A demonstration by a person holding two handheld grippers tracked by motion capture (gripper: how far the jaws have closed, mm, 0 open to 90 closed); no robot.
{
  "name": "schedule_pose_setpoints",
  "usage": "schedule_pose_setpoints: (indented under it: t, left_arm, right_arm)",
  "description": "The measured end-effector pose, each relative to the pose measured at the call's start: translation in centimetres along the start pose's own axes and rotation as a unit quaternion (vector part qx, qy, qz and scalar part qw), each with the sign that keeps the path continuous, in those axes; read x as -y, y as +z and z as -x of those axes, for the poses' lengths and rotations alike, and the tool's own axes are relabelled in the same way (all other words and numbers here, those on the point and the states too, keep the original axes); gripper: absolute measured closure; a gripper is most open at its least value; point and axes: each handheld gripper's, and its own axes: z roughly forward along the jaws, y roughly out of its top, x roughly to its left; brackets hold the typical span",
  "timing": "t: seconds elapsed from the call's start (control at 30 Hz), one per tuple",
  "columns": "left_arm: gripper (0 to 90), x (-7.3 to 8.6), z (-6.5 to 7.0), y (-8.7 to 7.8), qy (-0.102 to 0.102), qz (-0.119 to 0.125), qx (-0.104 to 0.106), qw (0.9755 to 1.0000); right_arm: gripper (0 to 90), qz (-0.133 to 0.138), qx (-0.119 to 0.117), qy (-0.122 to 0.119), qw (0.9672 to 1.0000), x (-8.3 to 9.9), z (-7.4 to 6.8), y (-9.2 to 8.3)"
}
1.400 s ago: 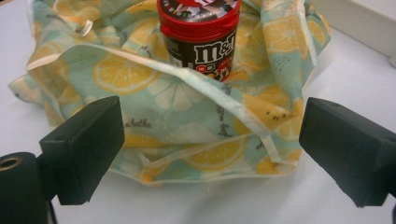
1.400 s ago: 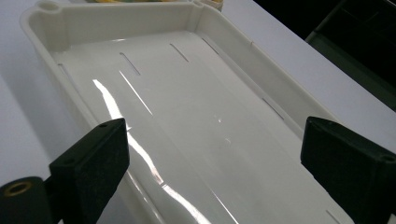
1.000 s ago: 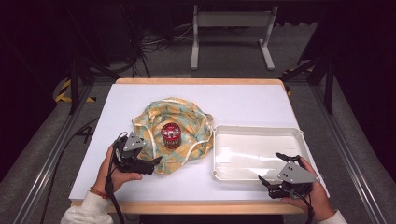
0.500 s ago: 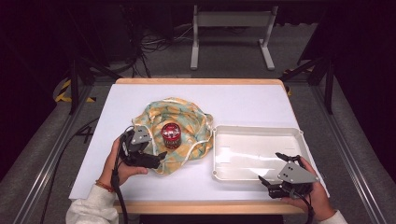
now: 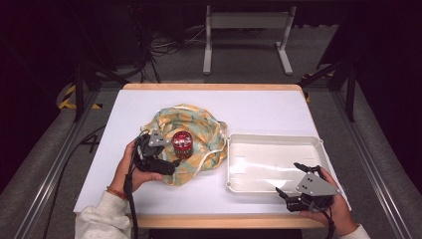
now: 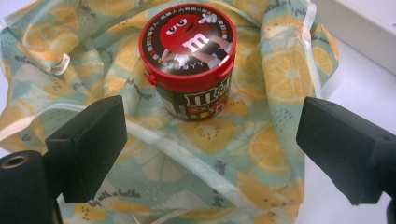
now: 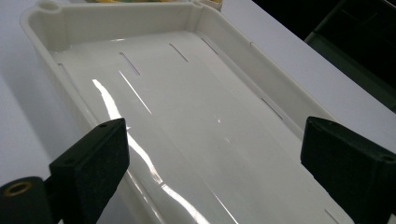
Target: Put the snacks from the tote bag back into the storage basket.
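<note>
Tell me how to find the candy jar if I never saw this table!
Look at the white table, then at the crumpled lemon-print cloth on its left half, beside the white plastic tray. In the middle of that cloth stands the small round candy jar. It is the one red thing there, with a cartoon face on its red lid.

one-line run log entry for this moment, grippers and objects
left gripper: open, facing candy jar | jar: upright on lemon-print cloth, lid on | right gripper: open, over white tray | tray: empty
</note>
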Motion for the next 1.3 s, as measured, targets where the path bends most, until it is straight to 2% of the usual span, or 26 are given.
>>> schedule_pose_setpoints:
  t: [0.37,0.63,0.83,1.0,1.13,1.3]
  left_arm:
    - [9.3,-1.1,-0.5,0.5,-0.005,-0.015,0.003,0.9999]
    - [8.8,-2.0,-0.6,1.4,-0.003,-0.039,0.004,0.9992]
    - [8.6,-2.6,-0.7,2.2,-0.001,-0.048,0.009,0.9988]
    - [9.1,-3.1,-0.7,2.7,-0.001,-0.060,0.014,0.9981]
    - [10.2,-3.4,-0.8,3.3,0.010,-0.080,0.007,0.9967]
    - [10.6,-3.8,-1.2,3.6,0.005,-0.087,0.013,0.9961]
  right_arm:
    - [8.4,0.000,0.000,0.000,1.0000,0.0,0.0,0.0]
    - [8.4,-0.001,0.000,0.001,1.0000,0.0,0.0,0.0]
    - [8.4,-0.001,0.000,0.001,1.0000,0.1,0.0,0.0]
    - [8.4,-0.001,0.000,0.002,1.0000,0.1,0.0,0.0]
    - [8.4,-0.001,0.000,0.002,1.0000,0.1,0.0,-0.1]
    - [8.4,-0.002,0.000,0.003,1.0000,0.2,0.0,-0.1]
